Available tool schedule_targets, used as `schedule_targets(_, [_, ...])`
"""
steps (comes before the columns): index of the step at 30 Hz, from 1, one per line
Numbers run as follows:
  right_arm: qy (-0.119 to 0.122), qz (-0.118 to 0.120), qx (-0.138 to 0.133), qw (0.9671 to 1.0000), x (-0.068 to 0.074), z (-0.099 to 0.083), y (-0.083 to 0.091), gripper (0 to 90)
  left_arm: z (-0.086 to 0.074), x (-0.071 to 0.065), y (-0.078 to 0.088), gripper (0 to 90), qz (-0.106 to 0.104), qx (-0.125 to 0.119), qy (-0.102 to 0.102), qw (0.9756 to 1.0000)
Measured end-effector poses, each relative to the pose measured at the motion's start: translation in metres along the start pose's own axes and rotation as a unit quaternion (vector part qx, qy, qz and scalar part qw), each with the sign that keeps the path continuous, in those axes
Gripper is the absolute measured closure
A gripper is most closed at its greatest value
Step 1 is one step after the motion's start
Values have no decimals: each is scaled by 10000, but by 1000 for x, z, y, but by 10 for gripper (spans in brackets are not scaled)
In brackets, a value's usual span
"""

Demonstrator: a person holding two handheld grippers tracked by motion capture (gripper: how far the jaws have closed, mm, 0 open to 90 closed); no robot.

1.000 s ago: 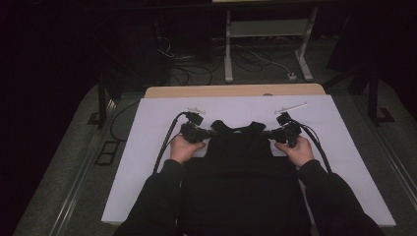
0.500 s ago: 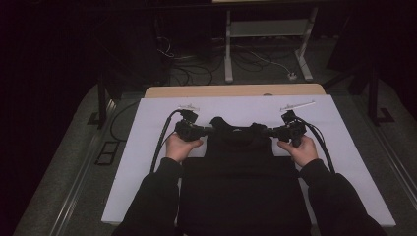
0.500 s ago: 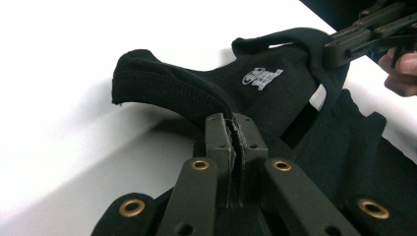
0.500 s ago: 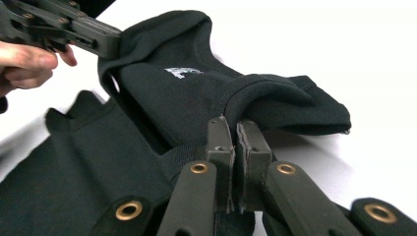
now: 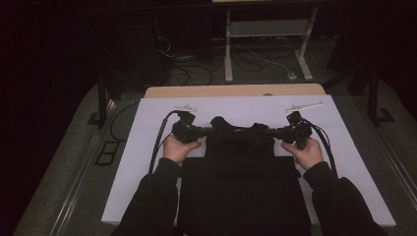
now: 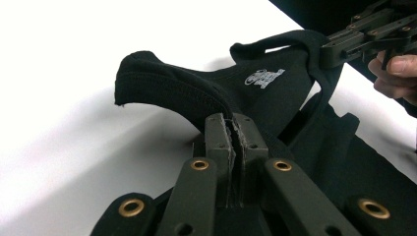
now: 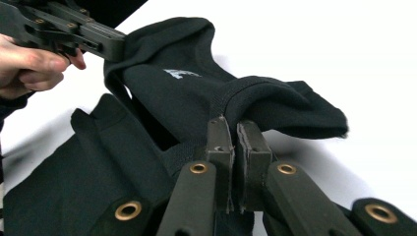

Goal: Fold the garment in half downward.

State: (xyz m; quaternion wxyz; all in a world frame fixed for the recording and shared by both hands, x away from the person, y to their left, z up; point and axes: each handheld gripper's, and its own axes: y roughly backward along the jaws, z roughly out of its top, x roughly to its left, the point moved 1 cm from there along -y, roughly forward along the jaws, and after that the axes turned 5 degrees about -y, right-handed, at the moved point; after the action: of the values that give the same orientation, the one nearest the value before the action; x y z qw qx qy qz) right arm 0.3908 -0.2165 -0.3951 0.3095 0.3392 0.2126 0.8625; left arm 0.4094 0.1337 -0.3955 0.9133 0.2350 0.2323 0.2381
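Note:
A black sleeveless shirt (image 5: 241, 177) lies on the white table cover (image 5: 147, 147), its neck end lifted off the surface. My left gripper (image 5: 209, 132) is shut on the shirt's left shoulder strap (image 6: 196, 101), the cloth pinched between its pads. My right gripper (image 5: 273, 132) is shut on the right shoulder strap (image 7: 275, 101). Both grippers point inward toward each other and hold the neckline (image 5: 239, 129) stretched between them. A small white logo (image 6: 264, 77) shows inside the collar, also visible as the logo (image 7: 179, 73) in the right gripper view. The shirt's lower body (image 7: 74, 187) still rests on the table.
The white cover sits on a wooden table (image 5: 236, 91) whose far edge shows beyond it. Two small light strips (image 5: 184, 106) (image 5: 304, 105) lie on the cover behind the grippers. Cables and a metal stand (image 5: 265, 34) stand on the dark floor beyond.
Both hands have risen and moved slightly away from me, lifting the shirt's shoulders and neckline off the cover. Both grips stay shut on the straps.

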Motion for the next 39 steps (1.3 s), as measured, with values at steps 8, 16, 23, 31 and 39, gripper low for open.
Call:
schedule_targets(8, [37,-4,-4,10000,8,-4,5,843,-3,-7,6,856,-5,-23,-8,10000])
schedule_targets(16, [98,-47,-34,9999,15,-8,11,843,-5,-13,11,855,-42,-89,34,9999])
schedule_targets(23, [187,-34,-36,9998,24,-12,16,843,-10,-20,16,855,-50,-118,25,9999])
schedule_targets(31, [236,0,-44,9997,32,-18,21,842,-15,-28,22,855,-70,-155,18,9999])
schedule_targets(39, [265,19,7,9996,38,-26,23,842,-20,-34,25,854,-88,-135,18,9999])
